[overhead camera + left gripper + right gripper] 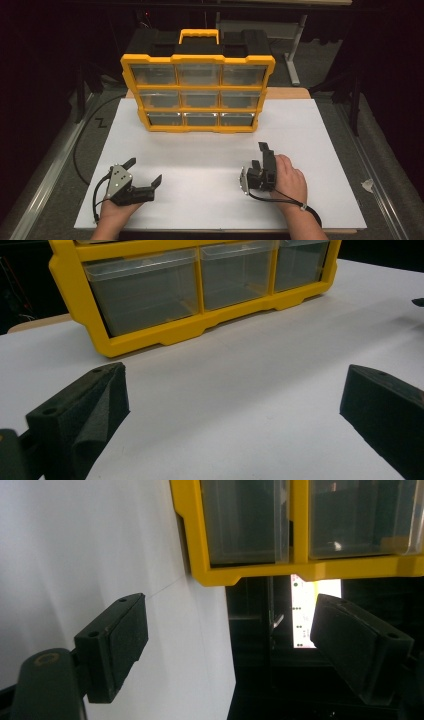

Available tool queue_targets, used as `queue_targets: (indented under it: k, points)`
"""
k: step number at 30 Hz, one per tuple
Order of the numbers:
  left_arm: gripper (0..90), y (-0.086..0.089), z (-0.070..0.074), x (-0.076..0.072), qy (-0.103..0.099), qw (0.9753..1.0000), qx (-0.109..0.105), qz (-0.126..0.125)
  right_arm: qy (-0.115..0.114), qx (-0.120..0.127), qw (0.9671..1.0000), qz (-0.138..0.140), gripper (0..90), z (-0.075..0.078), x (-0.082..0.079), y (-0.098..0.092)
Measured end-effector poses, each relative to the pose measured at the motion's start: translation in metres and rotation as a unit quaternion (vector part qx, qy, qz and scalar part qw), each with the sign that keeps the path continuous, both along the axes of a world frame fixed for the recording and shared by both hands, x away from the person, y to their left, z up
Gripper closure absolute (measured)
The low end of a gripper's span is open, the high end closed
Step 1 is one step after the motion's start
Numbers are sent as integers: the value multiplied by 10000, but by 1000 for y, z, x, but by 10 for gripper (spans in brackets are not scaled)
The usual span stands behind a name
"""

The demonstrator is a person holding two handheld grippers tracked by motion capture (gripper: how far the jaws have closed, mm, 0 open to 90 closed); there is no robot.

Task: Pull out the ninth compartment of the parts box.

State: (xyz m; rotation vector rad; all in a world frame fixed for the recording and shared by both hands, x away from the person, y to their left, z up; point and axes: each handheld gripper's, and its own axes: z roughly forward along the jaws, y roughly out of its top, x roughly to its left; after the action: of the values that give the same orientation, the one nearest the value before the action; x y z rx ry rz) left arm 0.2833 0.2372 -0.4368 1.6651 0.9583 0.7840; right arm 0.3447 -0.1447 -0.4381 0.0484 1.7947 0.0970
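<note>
A yellow organizer [197, 92] with clear drawers in three rows stands upright at the back of the white board [215, 200]; all drawers look closed. My left gripper [144, 171] rests near the front left of the board, open, with nothing between its jaws. In the left gripper view the left gripper [235, 410] faces the organizer's bottom drawer row [200, 290] from some distance. My right gripper [260, 156] is held at front right, turned on its side and open. The right gripper view shows the right gripper [235, 640] empty, with the organizer's corner [300, 530] beyond it.
A black carry handle section and a yellow handle [199, 36] top the organizer. A black cable [82, 145] loops off the board's left side. Metal table legs [295, 50] stand behind at right. Bare white board lies between the grippers and the organizer.
</note>
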Motion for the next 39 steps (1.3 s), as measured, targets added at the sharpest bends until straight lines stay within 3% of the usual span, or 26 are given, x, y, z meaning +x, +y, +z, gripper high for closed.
queue_targets:
  k: [10,18,22,27,30,31,38,39]
  points:
    - [1,1,-1,1,46,10000,-53,-23,-184,-83,9998,65,335,-1,2,9]
    - [1,0,0,0,-33,9999,-87,-92,-390,-11,9992,88,444,10,6,16]
    - [1,-3,2,-2,-118,9998,4,-179,-492,-10,9987,112,494,18,12,24]
    - [1,-3,1,0,-64,9998,14,-179,-595,26,9982,92,543,27,26,34]
    - [1,-3,0,0,-31,9999,-1,-168,-503,145,9986,-26,561,28,34,39]
    - [1,-3,0,0,-29,9998,-5,-181,-529,30,9986,21,570,30,37,41]
    - [1,-4,-1,2,-14,9998,-9,-180,-502,103,9987,-42,614,27,57,46]
    - [1,-4,-2,2,-3,9998,-7,-181,-566,-32,9984,17,618,29,61,47]
